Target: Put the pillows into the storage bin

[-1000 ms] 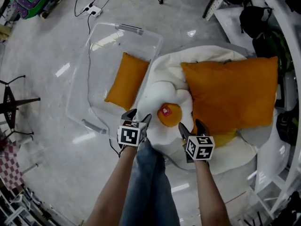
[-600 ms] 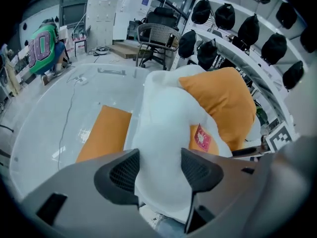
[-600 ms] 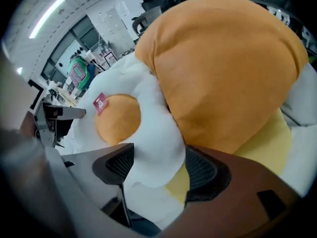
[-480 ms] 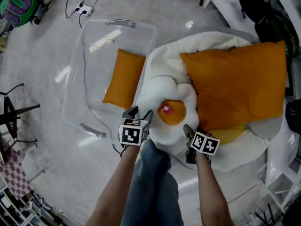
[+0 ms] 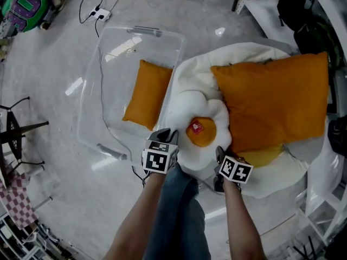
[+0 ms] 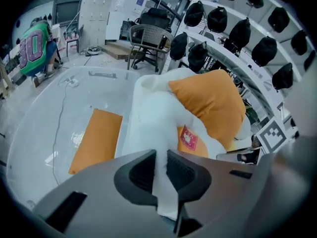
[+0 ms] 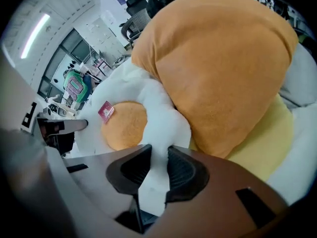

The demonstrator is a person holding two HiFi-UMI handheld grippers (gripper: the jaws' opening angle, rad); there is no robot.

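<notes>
Pale floor below, left hand-held gripper and right hand-held gripper have just pinched shut on the near rim of the soft, light egg pillow.

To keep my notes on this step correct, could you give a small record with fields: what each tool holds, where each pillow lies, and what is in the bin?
left tool: shut on the white edge of the egg pillow; jaws have just been closing
right tool: shut on the same pillow's white edge; jaws have just been closing
egg pillow: on the white cushion, outside the bin
small orange pillow: inside the storage bin
large orange pillow: on the cushion, outside the bin
storage bin: clear, on the floor
</notes>
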